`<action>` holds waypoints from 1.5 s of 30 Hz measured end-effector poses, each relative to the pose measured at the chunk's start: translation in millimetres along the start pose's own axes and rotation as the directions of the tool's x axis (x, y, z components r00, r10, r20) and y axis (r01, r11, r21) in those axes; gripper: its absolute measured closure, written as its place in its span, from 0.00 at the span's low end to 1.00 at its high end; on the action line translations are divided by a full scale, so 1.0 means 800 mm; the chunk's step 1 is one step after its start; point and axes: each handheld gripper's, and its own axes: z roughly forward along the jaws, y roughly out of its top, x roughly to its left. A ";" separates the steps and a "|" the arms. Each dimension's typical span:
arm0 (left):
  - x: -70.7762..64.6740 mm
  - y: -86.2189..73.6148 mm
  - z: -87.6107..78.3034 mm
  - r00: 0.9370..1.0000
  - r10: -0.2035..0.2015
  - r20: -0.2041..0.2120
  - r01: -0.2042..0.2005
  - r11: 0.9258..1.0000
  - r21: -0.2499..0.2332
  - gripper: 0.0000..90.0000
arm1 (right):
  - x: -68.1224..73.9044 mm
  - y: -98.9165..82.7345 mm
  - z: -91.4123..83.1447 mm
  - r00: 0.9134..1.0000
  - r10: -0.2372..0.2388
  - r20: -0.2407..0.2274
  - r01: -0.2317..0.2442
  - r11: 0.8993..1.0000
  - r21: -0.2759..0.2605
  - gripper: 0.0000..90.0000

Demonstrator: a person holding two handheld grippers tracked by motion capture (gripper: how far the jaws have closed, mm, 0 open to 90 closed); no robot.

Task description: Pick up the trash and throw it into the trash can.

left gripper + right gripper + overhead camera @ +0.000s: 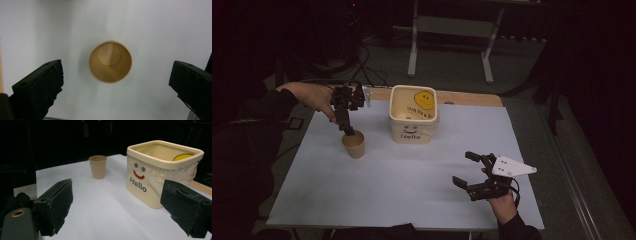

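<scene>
A brown paper cup (354, 145) stands upright on the white sheet (402, 175), left of centre. My left gripper (348, 131) hangs straight above it, pointing down, with its tips just over the rim. From the left gripper view the cup (110, 61) looks empty, and my left gripper (116, 67) is open, its jaws wide to either side. My right gripper (463, 168) rests near the front right, open and holding nothing. Looking along my right gripper (117, 192), the cup (97, 166) sits far ahead.
A cream tub (413, 115) marked "Hello", with a yellow smiley inside, stands at the back centre, right of the cup. In the right gripper view the tub (160, 172) shows a clear plastic liner. Behind the table stands a metal frame (449, 25) on the floor.
</scene>
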 end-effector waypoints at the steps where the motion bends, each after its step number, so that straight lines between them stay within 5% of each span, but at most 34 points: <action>1: 0.000 0.001 0.005 1.000 0.002 -0.005 -0.002 1.000 0.000 0.00 | 0.000 0.000 0.001 1.000 -0.001 0.000 0.001 1.000 0.003 0.12; 12: 0.004 -0.003 0.052 1.000 0.022 0.016 -0.022 1.000 -0.015 0.00 | -0.001 -0.001 0.001 1.000 0.011 -0.019 -0.011 1.000 0.011 0.12; 15: 0.007 -0.008 0.066 1.000 -0.001 0.010 0.001 1.000 -0.014 0.00 | -0.002 -0.001 0.001 1.000 0.014 -0.020 -0.014 1.000 0.012 0.12; 45: 0.010 -0.044 0.124 0.999 -0.018 0.033 0.022 0.992 -0.121 0.00 | -0.001 -0.001 0.002 0.999 0.012 -0.034 -0.011 1.000 0.014 0.14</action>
